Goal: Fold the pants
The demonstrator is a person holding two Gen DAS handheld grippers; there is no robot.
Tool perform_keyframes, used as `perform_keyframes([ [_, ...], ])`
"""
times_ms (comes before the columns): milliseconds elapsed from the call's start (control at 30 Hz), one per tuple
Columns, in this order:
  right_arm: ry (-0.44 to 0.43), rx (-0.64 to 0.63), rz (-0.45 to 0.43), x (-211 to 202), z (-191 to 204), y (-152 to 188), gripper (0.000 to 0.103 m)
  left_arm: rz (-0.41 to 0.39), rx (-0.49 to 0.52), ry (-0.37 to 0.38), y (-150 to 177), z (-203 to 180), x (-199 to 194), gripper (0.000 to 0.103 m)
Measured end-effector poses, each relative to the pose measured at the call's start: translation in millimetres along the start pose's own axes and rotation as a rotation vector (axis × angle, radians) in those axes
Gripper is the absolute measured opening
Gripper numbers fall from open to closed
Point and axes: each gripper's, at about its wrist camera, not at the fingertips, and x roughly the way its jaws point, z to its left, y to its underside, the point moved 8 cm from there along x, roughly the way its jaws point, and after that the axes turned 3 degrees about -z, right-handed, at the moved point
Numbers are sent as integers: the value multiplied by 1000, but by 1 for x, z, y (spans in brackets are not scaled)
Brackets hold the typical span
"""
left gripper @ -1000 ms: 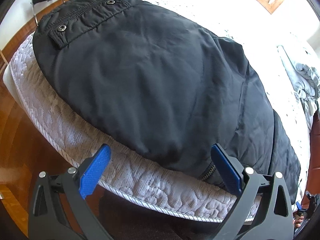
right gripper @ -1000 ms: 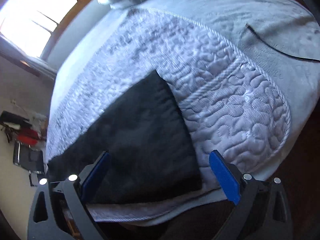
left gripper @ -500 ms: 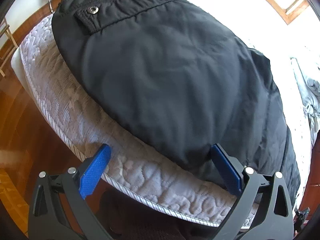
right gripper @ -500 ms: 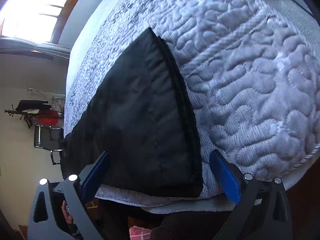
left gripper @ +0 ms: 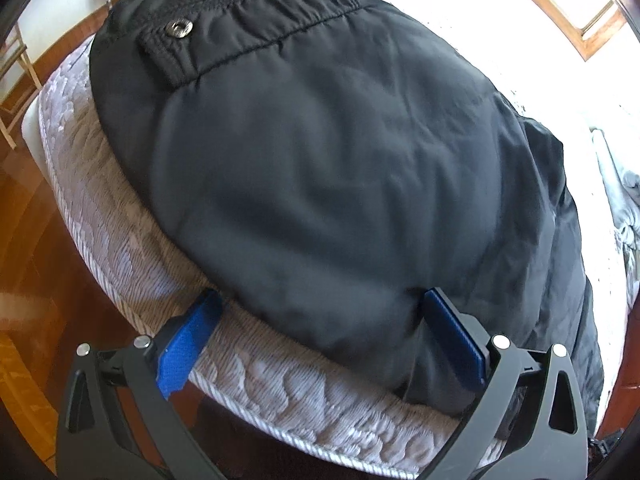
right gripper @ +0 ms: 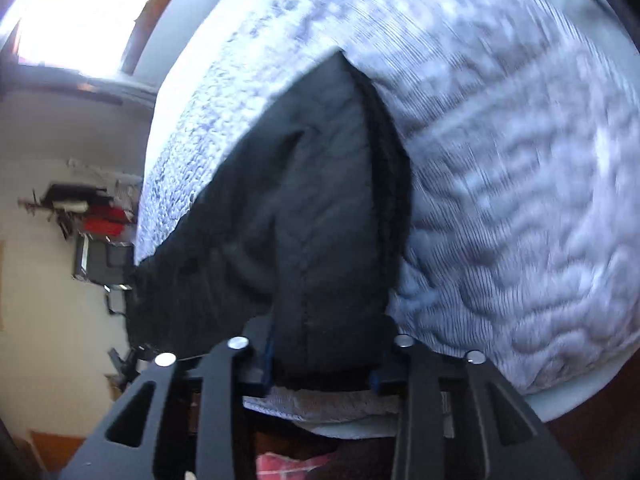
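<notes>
Black padded pants (left gripper: 328, 168) lie flat on the quilted mattress (left gripper: 104, 216), waistband with two metal snaps (left gripper: 180, 28) at the far end of the left wrist view. My left gripper (left gripper: 320, 320) is open, its blue pads (left gripper: 188, 340) straddling the near edge of the pants at the mattress border. In the right wrist view the leg end (right gripper: 320, 220) of the pants is bunched between the jaws. My right gripper (right gripper: 320, 376) is shut on that hem, which bulges up between the fingers.
The mattress (right gripper: 520, 200) extends right of the leg end. A wooden floor (left gripper: 24, 260) lies left of the bed, with a window (left gripper: 576, 20) at the far right and grey bedding (left gripper: 624, 208) on the right. A chair and red items (right gripper: 96, 224) stand by the wall.
My right gripper moved in onto the leg hem and closed on it, bunching the cloth. My left gripper moved forward until its open pads reached the pants' near edge.
</notes>
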Motion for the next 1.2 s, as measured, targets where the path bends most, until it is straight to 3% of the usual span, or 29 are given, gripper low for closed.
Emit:
perform_keyframes([
  [167,-6,-73,-84,-26,31,-42,27,-38,9,-26,-28,-27,9,101],
  [367,41,-66,-136,-49,10,-76,27,-35,8,10,-49,-80,31,101],
  [567,109,67,-113,-38,-51,-61,27,-65,67,26,-61,-123,47,101],
  [733,94,151,-152,-34,-60,-52,27,-69,74,64,-62,-126,40,100],
  [833,103,76,-217,-52,-26,-57,27,-65,65,95,-62,-123,27,100],
  [1000,59,-124,-289,-71,80,-64,27,-96,26,136,-65,-111,2,100],
  [1100,31,-271,-297,-66,156,-49,27,-101,14,169,-57,-110,-10,100],
  [1200,-16,-402,-252,-43,225,-26,27,-111,34,188,-45,-112,-19,100],
])
